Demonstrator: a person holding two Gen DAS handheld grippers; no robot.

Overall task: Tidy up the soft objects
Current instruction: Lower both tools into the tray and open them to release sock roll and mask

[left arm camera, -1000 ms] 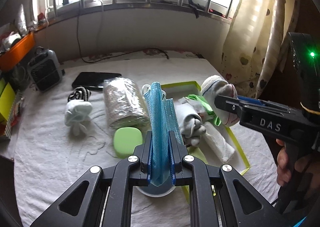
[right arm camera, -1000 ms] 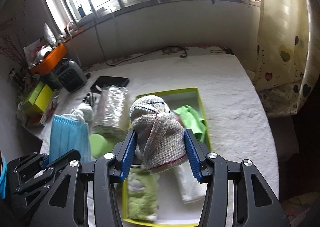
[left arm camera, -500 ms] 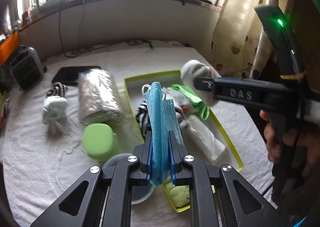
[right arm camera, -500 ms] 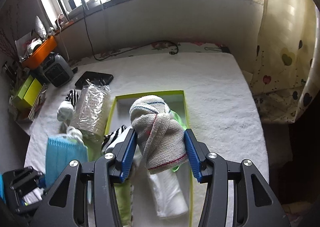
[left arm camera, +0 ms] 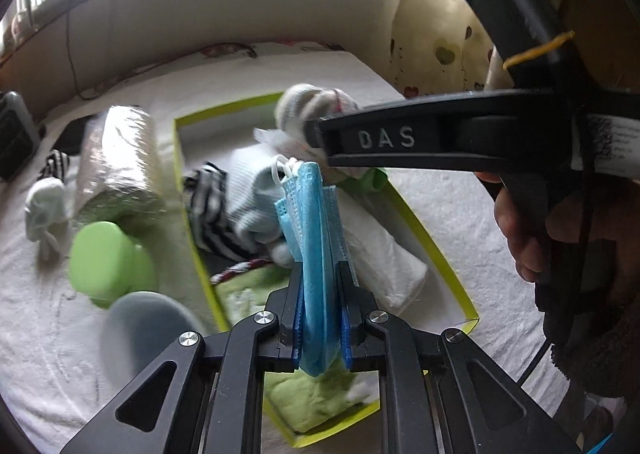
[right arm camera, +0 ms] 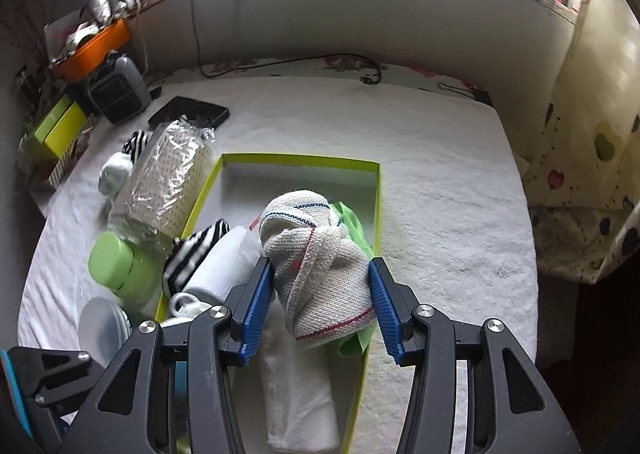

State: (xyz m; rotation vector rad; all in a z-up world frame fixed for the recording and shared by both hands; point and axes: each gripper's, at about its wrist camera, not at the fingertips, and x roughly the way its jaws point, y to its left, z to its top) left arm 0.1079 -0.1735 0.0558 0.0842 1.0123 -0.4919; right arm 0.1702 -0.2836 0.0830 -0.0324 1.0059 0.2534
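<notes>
Both grippers have descended over the green tray [right arm camera: 378,189]. Left gripper [left arm camera: 320,302] pinches blue face masks [left arm camera: 316,238]; right gripper [right arm camera: 320,298], half-open, clamps a knotted cloth bundle [right arm camera: 320,254]. Tray partly filled; wrapped roll [right arm camera: 168,177] and small sock [right arm camera: 114,171] remain beside its left edge.

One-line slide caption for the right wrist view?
Right gripper holds a knotted beige cloth bundle above the green-rimmed box of soft items.

I'm seeing the green box [right arm camera: 376,189] lying bare only at its far end; rolled cloths [right arm camera: 224,266] are crowding the rest.
</notes>
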